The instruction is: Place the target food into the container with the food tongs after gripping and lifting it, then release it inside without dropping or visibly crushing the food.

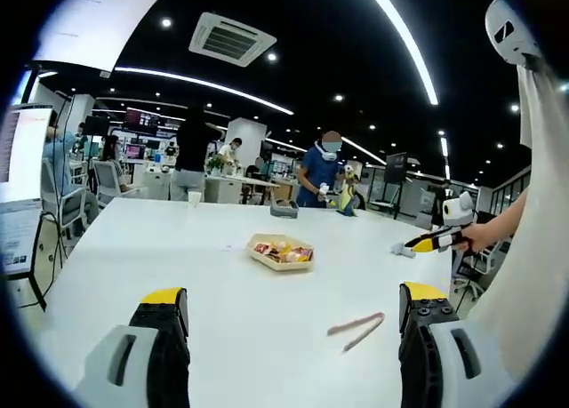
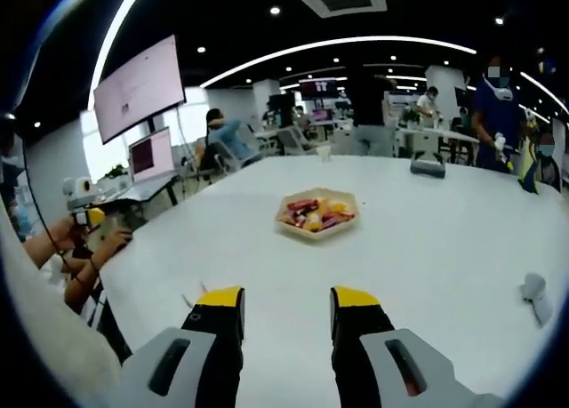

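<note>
The left gripper (image 1: 293, 315), grey with black jaws and yellow tips, hangs over the counter with its jaws spread wide apart and nothing between them; the right gripper (image 2: 286, 310), of the same make, has its jaws parted by a narrower gap, also empty. Beneath both spreads the broad white counter (image 1: 222, 275), running well ahead of each gripper to a far edge where people stand and sit in an open office. Ahead of the left gripper, about in line with the gap between its jaws and well apart from them, sits the shallow beige tray of mixed red, yellow and orange food pieces (image 1: 282, 252); in the right gripper view the same tray (image 2: 317, 213) lies straight ahead of the jaws, a little to the right of the gap. The pinkish food tongs (image 1: 356, 329) lie flat on the counter just inside the left gripper's right-hand jaw, near its tip, not touching it. Farther right in the left gripper view, a hand (image 1: 480, 236) holds the right gripper at the counter's edge.
</note>
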Demonstrator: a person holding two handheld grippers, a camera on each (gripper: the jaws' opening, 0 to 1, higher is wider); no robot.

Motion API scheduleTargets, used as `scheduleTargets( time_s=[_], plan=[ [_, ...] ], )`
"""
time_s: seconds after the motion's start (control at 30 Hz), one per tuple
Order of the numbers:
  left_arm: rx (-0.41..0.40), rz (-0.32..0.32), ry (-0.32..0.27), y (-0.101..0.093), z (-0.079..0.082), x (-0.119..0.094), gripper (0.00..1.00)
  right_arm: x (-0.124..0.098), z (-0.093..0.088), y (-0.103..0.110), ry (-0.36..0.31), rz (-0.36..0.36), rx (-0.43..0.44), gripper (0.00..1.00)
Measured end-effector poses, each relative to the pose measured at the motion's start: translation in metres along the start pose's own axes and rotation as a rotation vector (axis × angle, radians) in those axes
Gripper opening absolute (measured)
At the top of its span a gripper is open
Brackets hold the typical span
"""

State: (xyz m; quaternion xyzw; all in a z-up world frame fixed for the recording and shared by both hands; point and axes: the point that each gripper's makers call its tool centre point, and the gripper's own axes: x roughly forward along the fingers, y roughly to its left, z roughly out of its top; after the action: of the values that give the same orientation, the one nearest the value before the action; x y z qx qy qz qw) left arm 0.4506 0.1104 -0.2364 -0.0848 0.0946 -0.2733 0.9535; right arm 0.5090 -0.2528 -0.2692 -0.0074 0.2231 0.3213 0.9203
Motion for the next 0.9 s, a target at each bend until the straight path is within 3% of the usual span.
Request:
scheduleTargets(
  time_s=[0.6,0.9],
  plan=[
    [0.01,0.029,-0.011,0.012,-0.001,-0.02,0.99,0.027,0.003,0.018,0.043,0.032,-0.037,0.37],
    [0.004,0.042,-0.025,0.015,-0.001,-0.024,0.99,0.028,0.001,0.02,0.05,0.04,-0.041,0.37]
  ],
)
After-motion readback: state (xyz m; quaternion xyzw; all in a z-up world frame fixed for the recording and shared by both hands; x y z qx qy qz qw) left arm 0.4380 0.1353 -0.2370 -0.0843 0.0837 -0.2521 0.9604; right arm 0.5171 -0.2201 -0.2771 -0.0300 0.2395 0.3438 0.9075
